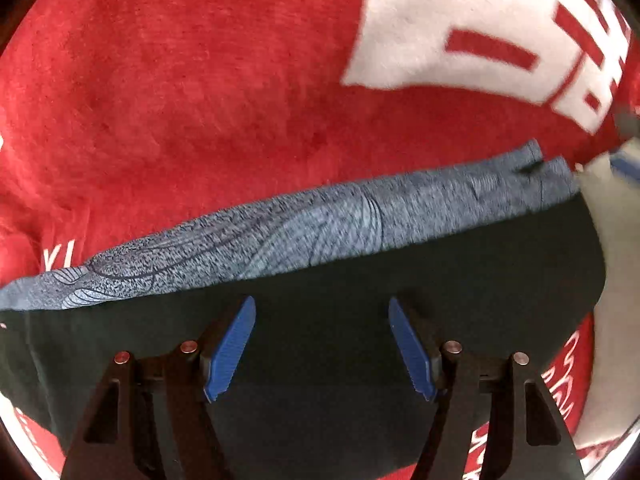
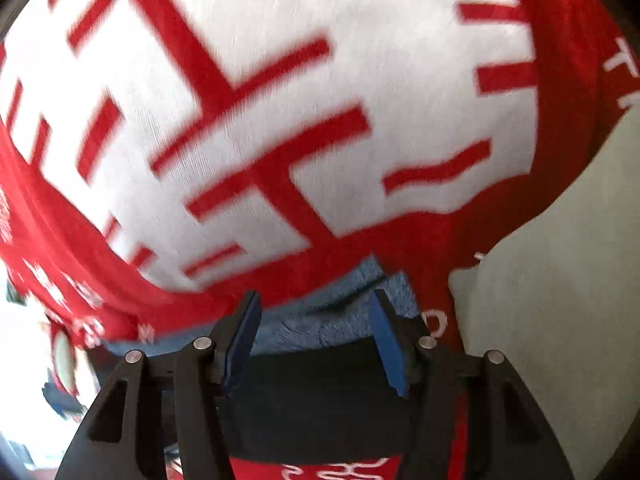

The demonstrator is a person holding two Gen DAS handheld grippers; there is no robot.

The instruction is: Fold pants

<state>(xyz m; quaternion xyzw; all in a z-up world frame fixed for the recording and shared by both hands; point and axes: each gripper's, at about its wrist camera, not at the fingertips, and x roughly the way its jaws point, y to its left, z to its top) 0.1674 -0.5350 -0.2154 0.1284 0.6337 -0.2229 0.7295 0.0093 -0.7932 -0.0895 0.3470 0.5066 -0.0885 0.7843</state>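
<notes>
The pants (image 1: 320, 340) lie flat on a red-and-white blanket (image 1: 180, 100): dark fabric with a blue-grey patterned waistband (image 1: 280, 232) along the far edge. The left tongs (image 1: 322, 348) hover over the dark fabric, jaws apart and empty. The right tongs (image 2: 316, 344) stand over the waistband's end (image 2: 340, 308), jaws likewise apart, nothing gripped. The fabric appears light, soft and limp; it will likely sag and shift. Grip at the thicker waistband edge. No containers are visible.
</notes>
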